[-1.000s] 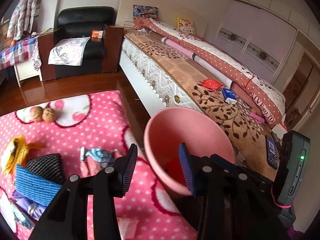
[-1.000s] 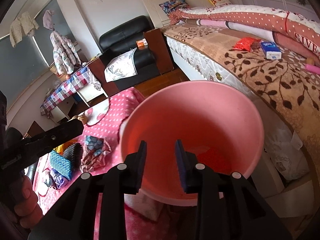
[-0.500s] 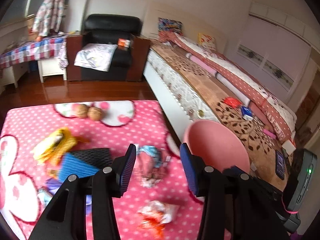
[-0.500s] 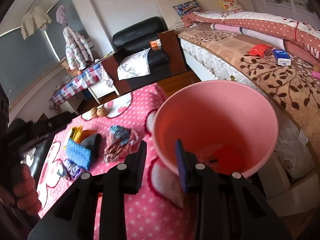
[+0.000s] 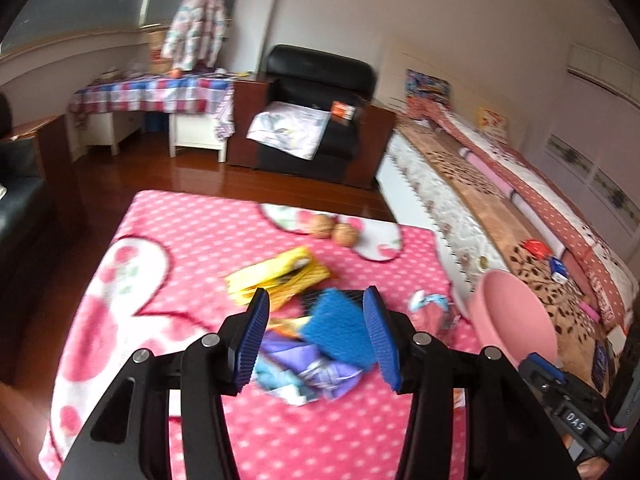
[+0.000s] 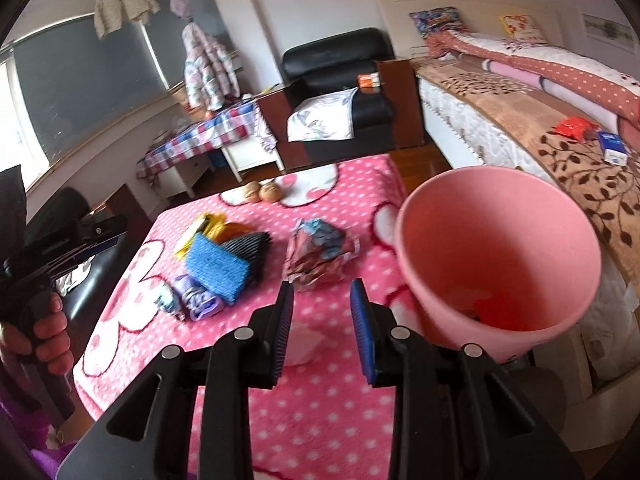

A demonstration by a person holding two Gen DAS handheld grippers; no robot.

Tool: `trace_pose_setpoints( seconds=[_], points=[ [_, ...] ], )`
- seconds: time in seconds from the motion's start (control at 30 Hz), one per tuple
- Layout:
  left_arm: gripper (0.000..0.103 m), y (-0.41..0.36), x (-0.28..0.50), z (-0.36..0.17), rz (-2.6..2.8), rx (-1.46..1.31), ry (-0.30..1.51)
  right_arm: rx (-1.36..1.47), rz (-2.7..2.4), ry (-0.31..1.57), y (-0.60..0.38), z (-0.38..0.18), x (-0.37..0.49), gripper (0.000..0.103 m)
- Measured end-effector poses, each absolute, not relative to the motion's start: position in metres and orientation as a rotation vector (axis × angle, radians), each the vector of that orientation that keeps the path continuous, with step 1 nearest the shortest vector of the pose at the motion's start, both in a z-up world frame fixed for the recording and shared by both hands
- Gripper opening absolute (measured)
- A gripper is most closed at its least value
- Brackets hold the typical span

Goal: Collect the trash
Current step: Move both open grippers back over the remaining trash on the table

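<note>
Several scraps on pink blanket (image 5: 192, 240); bucket (image 6: 496, 248) at its right edge. Left gripper (image 5: 318, 338) empty, widening above blue pad (image 5: 340, 332); right gripper (image 6: 322, 328) narrow, empty. Drop straight, pinch only one.

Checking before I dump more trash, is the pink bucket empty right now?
No. The pink bucket already has red trash lying at its bottom.

Pink plastic bucket (image 6: 496, 256) at the pink polka-dot blanket's (image 6: 320, 412) three o'clock edge; crumpled patterned wrapper (image 6: 320, 254) centre, blue knitted cloth (image 6: 216, 268) at nine.
</note>
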State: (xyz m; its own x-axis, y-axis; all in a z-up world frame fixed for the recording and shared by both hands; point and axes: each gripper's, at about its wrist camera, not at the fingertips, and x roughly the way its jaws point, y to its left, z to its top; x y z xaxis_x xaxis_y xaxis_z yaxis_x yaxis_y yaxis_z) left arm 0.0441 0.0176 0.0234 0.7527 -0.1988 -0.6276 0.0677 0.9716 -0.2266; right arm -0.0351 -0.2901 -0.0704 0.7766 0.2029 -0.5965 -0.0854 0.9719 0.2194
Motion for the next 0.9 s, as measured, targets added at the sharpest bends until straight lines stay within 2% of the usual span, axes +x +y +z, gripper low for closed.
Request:
trace_pose_setpoints(
  seconds=[0.33,0.6,0.9],
  points=[
    [0.050,0.056,0.028,0.004,-0.078,-0.202,0.750,0.196,0.240,0.698,-0.272,-0.068,-0.039,0.030],
    [0.050,0.045,0.036,-0.031,-0.111,-0.215,0.851,0.122,0.375,0.673,-0.246,-0.060,-0.047,0.030],
    [0.049,0.036,0.070,-0.074,-0.118,-0.314,0.981,0.061,0.410,0.771,-0.233,-0.075,-0.032,0.030]
  ],
)
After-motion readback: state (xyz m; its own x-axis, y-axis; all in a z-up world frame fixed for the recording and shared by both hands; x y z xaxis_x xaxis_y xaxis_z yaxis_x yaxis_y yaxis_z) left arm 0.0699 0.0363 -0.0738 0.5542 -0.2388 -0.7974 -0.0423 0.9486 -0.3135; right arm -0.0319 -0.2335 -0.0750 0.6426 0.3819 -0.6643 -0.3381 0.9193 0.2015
